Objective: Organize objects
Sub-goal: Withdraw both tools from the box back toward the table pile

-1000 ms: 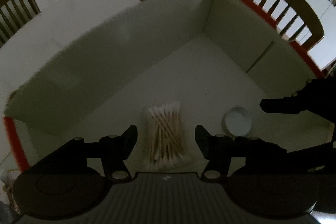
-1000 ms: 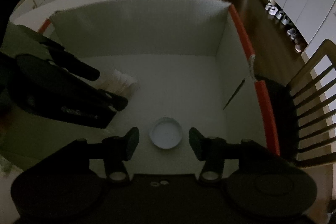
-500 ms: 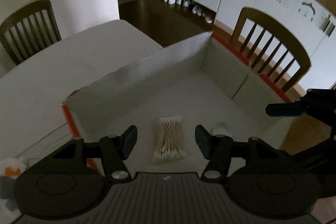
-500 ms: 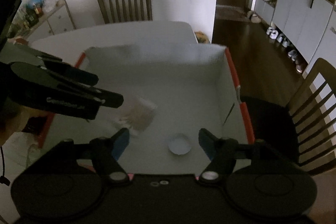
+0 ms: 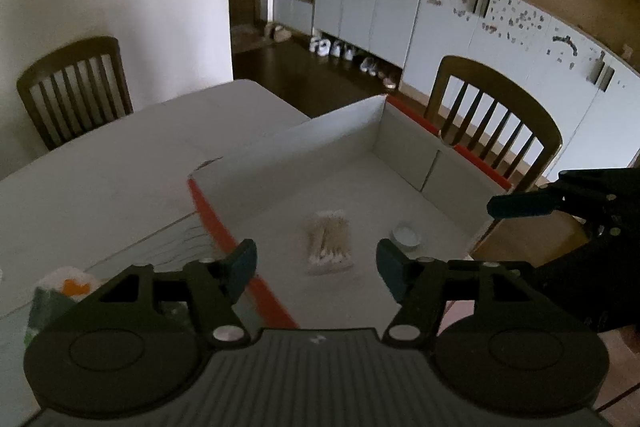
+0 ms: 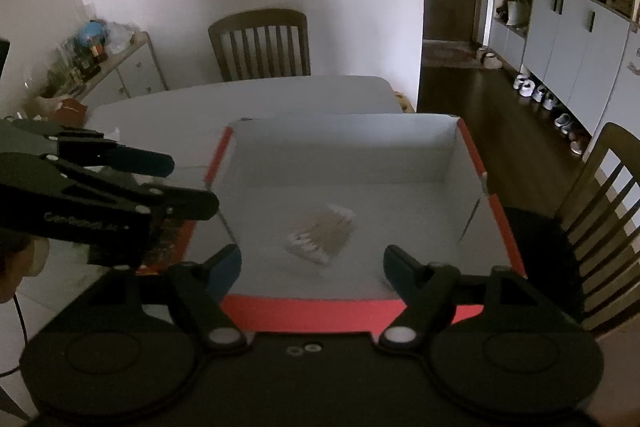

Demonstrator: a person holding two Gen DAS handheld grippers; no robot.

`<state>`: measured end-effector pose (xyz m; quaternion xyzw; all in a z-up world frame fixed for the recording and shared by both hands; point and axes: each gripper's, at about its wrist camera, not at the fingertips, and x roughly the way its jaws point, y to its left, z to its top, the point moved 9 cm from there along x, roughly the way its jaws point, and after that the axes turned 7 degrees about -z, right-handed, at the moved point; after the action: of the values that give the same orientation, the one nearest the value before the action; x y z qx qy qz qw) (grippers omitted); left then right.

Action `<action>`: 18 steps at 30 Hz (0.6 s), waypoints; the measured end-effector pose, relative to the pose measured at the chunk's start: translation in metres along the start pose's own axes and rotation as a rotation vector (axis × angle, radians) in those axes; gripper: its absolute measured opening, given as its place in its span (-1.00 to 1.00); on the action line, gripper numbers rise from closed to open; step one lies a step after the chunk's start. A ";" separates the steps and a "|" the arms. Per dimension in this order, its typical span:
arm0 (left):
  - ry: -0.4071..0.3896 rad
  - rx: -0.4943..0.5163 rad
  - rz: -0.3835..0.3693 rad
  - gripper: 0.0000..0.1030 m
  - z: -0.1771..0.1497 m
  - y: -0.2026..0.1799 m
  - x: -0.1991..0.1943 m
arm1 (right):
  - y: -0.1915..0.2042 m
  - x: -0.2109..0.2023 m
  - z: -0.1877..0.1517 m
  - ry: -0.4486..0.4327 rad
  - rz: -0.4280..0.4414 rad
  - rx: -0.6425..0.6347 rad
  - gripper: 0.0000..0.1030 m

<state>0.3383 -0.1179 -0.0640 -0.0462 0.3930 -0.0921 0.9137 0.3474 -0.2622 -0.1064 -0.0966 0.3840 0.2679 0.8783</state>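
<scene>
Both tongs have lifted out of the box [image 5: 404, 151], left tongs [image 5: 316, 261] and right tongs [image 6: 312, 265] empty, their jaws still spreading, above the swabs [image 5: 329, 241] and small white dish [image 5: 406, 237] lying on its floor, box on the tabletop [image 5: 120, 171].

1. Box [image 6: 344, 151]: white inside, red-orange rim and outer face.
2. Cotton swabs [image 5: 329, 241]: tan sticks, white tips, in a clear packet.
3. Small round lid [image 5: 406, 236]: white.
4. Table [image 5: 120, 167]: plain white.
5. Chairs [image 6: 260, 43]: dark brown wood, slatted backs.
6. Left gripper [image 5: 316, 261] and right gripper [image 6: 312, 267]: black bodies, dark teal pads.
</scene>
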 end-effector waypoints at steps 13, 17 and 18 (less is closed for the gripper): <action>-0.030 -0.019 0.007 0.44 -0.057 0.043 -0.064 | 0.067 -0.017 -0.034 0.002 -0.035 0.069 0.88; -0.037 -0.059 0.014 0.54 -0.073 0.066 -0.076 | 0.086 -0.019 -0.043 -0.002 -0.056 0.079 0.96; -0.036 -0.068 0.015 0.54 -0.077 0.073 -0.079 | 0.091 -0.019 -0.044 -0.004 -0.060 0.085 0.97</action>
<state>0.2389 -0.0314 -0.0725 -0.0760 0.3800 -0.0709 0.9191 0.2596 -0.2101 -0.1191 -0.0699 0.3900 0.2253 0.8901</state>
